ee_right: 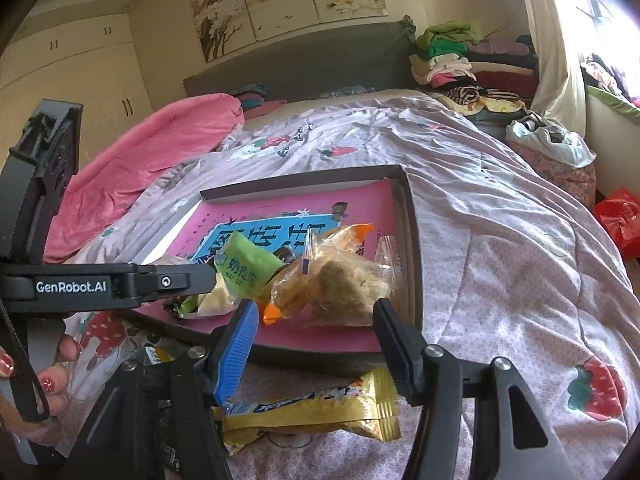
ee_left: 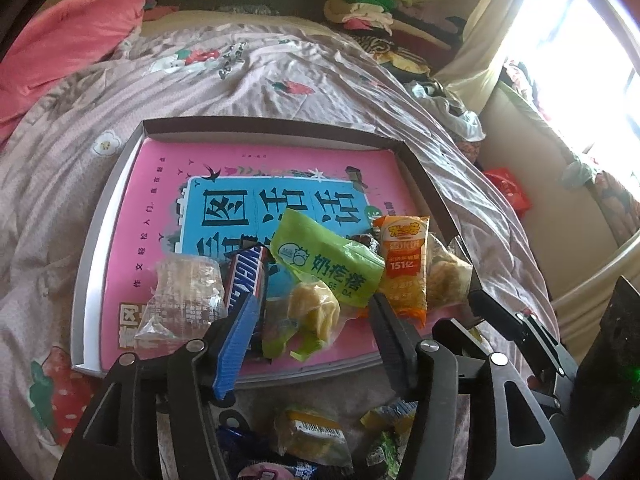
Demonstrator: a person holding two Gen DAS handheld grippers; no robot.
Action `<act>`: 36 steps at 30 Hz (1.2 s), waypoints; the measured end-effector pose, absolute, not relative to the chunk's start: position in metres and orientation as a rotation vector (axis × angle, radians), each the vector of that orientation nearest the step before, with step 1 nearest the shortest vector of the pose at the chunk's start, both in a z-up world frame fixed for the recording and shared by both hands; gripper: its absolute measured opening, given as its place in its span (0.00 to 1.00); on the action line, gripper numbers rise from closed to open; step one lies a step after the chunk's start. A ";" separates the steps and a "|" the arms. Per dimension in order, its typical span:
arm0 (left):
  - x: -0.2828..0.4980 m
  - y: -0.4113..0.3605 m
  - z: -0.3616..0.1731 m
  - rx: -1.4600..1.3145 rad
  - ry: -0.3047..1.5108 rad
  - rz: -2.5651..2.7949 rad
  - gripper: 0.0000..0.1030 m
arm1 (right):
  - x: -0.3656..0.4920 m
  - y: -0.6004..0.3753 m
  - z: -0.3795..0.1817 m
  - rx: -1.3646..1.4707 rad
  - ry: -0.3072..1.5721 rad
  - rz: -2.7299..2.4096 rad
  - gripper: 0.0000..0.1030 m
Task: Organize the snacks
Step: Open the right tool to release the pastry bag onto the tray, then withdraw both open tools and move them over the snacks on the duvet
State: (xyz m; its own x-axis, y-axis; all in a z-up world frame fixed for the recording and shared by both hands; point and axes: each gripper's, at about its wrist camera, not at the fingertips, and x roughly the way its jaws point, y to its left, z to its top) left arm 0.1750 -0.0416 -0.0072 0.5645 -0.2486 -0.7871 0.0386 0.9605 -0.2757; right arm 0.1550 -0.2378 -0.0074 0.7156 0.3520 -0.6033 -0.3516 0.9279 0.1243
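A shallow box (ee_left: 92, 240) with a pink book (ee_left: 160, 184) inside lies on the bed. Snacks lie in its near end: a clear cracker pack (ee_left: 186, 292), a Snickers bar (ee_left: 246, 276), a green packet (ee_left: 328, 260), a yellow pastry pack (ee_left: 314, 310), an orange packet (ee_left: 404, 264) and a clear cookie pack (ee_left: 444, 272). My left gripper (ee_left: 312, 304) is open and empty over the pastry pack. My right gripper (ee_right: 316, 312) is open and empty around the near edge of the cookie pack (ee_right: 336, 284). A gold packet (ee_right: 312, 412) lies on the bed under it.
More loose snacks (ee_left: 312, 436) lie on the quilt in front of the box. A pink blanket (ee_right: 160, 148) is at the far left. Folded clothes (ee_right: 448, 56) are piled by the headboard. A red bag (ee_right: 620, 220) is on the floor to the right.
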 end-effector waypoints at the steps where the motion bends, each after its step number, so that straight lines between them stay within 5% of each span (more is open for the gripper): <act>1: 0.174 -0.042 -0.006 -0.238 0.957 -0.172 0.60 | 0.155 -0.238 -0.007 0.002 0.665 0.389 0.61; 10: 0.167 -0.043 0.002 -0.219 0.943 -0.166 0.72 | 0.154 -0.241 -0.002 0.000 0.642 0.367 0.69; 36: 0.130 -0.037 0.010 -0.196 0.946 -0.181 0.75 | 0.123 -0.245 0.031 -0.006 0.589 0.317 0.87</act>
